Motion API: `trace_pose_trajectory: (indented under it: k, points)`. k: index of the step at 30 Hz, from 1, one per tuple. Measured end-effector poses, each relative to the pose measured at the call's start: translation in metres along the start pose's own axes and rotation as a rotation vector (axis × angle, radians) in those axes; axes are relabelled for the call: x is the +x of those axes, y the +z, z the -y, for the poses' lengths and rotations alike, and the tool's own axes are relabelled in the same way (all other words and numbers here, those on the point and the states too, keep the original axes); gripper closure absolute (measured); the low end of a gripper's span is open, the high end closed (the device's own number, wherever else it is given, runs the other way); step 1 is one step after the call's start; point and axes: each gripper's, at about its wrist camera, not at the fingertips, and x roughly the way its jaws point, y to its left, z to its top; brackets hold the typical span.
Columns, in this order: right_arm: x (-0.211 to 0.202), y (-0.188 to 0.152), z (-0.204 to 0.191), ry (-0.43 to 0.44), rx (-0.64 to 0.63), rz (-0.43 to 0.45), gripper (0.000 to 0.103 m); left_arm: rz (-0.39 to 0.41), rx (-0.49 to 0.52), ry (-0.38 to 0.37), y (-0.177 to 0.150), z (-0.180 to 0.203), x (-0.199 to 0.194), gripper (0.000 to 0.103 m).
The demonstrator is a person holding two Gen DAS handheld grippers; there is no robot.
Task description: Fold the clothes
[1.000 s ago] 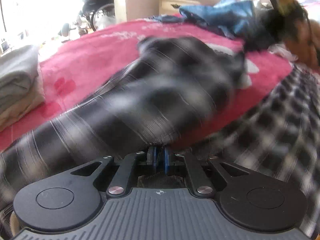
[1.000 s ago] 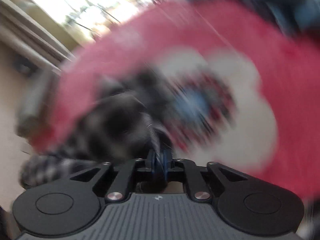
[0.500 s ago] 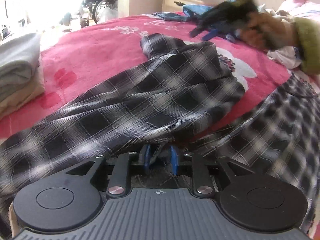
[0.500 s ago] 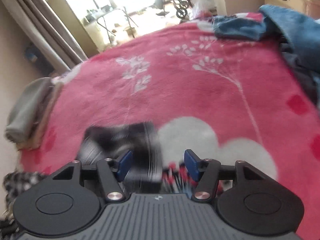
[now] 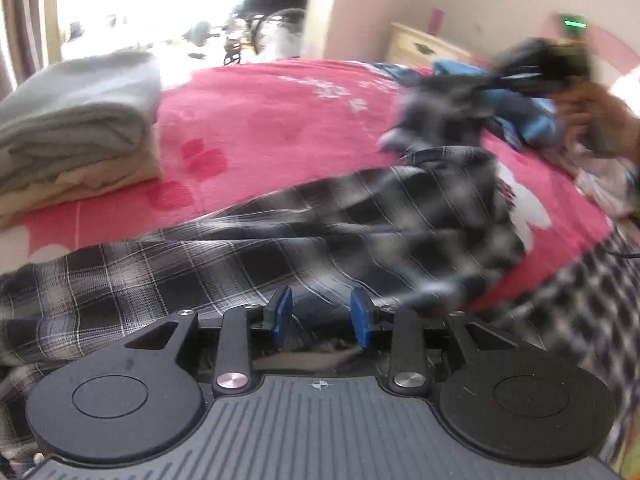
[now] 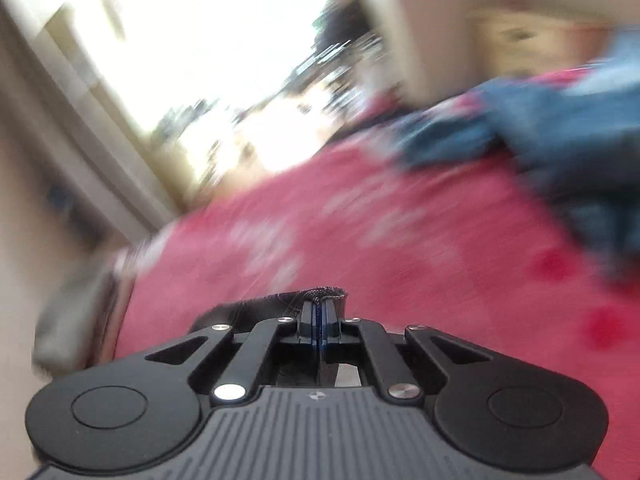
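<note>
One plaid shirt [image 5: 320, 236] lies on the red bedspread [image 5: 272, 120], long axis running from lower left to upper right of the left wrist view, its far end lifted and blurred. Left gripper [image 5: 322, 316]: fingers apart, nothing between them, just above the cloth. Right gripper [image 6: 320, 320]: pads pressed together on a dark fabric edge, apparently the shirt's; one folded stack [image 5: 76, 120] at upper left, two garments counted.

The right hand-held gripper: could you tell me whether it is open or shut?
Shut: the right hand-held gripper has its blue pads pressed together on an edge of the black-and-white plaid shirt.
</note>
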Motion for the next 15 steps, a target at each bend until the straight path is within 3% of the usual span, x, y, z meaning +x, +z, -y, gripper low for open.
trace_pose_trajectory:
  k: [3,6,11,14,15]
  points:
    - [-0.065,0.015,0.046,-0.126,0.108,0.132,0.1,-0.011,-0.013,0.009,0.001,-0.005,0.007,0.071]
    - [-0.103,0.008,0.099,-0.289,0.228,0.197,0.1,-0.021,-0.008,0.021,0.0,-0.007,0.01,0.071]
    - [-0.097,-0.029,0.188,-0.485,0.461,0.081,0.099,-0.034,-0.001,0.046,-0.004,-0.01,0.013,0.071]
    - [-0.083,-0.05,0.204,-0.595,0.449,0.006,0.094,-0.039,0.001,0.057,-0.006,-0.012,0.013,0.071]
    - [-0.084,-0.05,0.202,-0.61,0.422,0.009,0.085,-0.038,0.0,0.058,-0.006,-0.012,0.013,0.071]
